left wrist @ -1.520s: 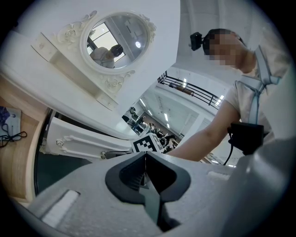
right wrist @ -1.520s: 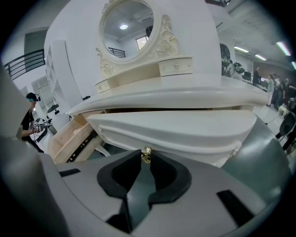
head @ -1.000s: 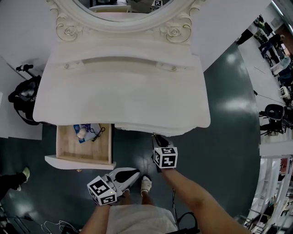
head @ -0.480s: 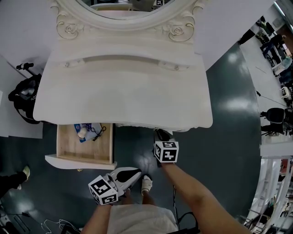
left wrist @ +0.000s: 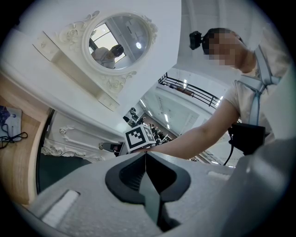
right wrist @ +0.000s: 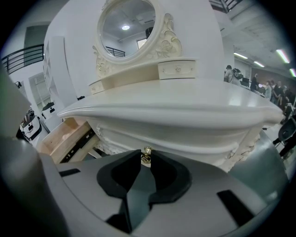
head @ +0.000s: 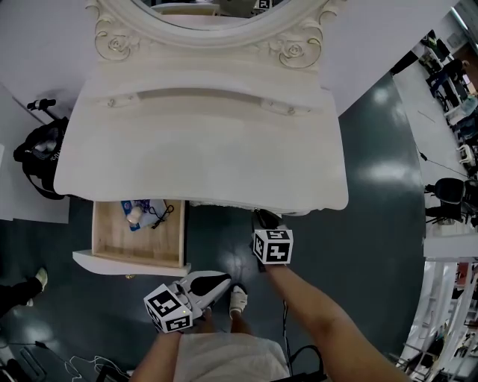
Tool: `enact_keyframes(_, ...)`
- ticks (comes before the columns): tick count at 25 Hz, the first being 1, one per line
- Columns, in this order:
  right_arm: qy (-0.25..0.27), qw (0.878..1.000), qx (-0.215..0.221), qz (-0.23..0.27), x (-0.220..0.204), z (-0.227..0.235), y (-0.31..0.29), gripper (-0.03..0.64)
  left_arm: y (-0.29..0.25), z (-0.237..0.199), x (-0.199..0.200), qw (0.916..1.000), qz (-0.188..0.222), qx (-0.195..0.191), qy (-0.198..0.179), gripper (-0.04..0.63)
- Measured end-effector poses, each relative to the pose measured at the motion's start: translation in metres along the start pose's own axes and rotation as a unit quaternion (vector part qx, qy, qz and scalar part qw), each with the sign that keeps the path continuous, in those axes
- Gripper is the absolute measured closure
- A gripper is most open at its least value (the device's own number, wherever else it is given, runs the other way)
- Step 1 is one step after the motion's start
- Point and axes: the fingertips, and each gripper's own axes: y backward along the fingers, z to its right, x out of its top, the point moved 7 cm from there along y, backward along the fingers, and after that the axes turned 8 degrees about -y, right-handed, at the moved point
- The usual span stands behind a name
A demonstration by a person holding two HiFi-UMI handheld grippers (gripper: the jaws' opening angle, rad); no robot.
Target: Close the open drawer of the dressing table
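The white dressing table (head: pixel 202 149) has its left drawer (head: pixel 131 261) pulled out, with the wooden inside showing a blue packet, a small bottle and a black cable (head: pixel 143 213). The same drawer (right wrist: pixel 64 136) shows at the left in the right gripper view. My right gripper (head: pixel 261 218) sits under the table's front edge, right of the open drawer. There its tips (right wrist: pixel 146 158) are closed round a small brass knob (right wrist: pixel 146 151) on the table's carved front. My left gripper (head: pixel 222 282) is shut and empty, held low near the person's body, apart from the drawer.
An oval mirror (head: pixel 209 11) in a carved frame stands at the back of the tabletop. A black bag and stand (head: pixel 37 160) sit on the floor at the table's left end. The person's foot (head: pixel 237 301) is below the grippers. Office chairs (head: pixel 448 186) stand far right.
Both grippers have kept their places. Only the head view has shifted slightly.
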Motion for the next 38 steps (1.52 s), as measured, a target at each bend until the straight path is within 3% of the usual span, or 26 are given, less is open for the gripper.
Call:
enact_keyframes(21, 0.008, 1.0, 0.021, -0.01, 0.011, -0.005, 0.005, 0.525, 0.001, 0.004, 0.005, 0.9999, -0.005, 0.004, -0.01, 0.586)
enact_keyframes(33, 0.005, 0.995, 0.096, -0.012, 0.015, -0.03, 0.057, 0.525, 0.008, 0.007, 0.023, 0.9996, -0.001, 0.015, -0.023, 0.586)
enact_keyframes(38, 0.027, 0.992, 0.119, -0.01, 0.013, -0.044, 0.083, 0.525, 0.015, 0.013, 0.031, 0.9993, 0.001, 0.017, -0.033, 0.586)
